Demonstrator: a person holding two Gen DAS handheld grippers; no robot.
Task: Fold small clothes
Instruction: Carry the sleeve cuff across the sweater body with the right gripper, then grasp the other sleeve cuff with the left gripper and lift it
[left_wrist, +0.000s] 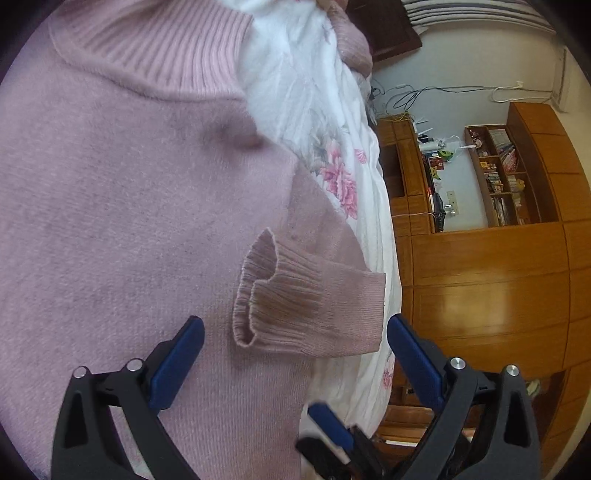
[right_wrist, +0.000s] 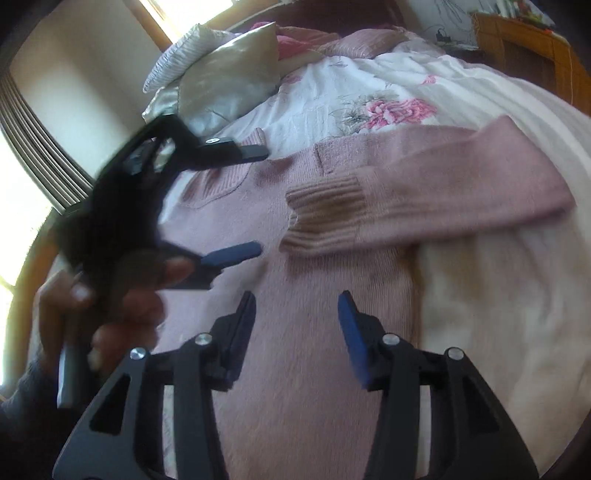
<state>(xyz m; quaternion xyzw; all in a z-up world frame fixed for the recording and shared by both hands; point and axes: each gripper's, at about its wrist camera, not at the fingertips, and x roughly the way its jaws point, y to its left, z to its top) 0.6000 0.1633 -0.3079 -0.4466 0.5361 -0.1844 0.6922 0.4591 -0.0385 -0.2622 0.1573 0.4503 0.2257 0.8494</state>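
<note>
Sweater, soft limp pink knit spread flat on the floral bedspread with one sleeve folded across, so I'd pinch its ribbed cuff; both my grippers hover spread, empty.

pink sweater, sleeve cuff folded across, perhaps loosely

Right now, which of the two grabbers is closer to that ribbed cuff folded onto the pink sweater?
Left, I'd judge. The left gripper hangs open beside the ribbed cuff, its fingers level with the cuff's open end. The right gripper, also open, hovers lower over the sweater, clear of the cuff.
</note>
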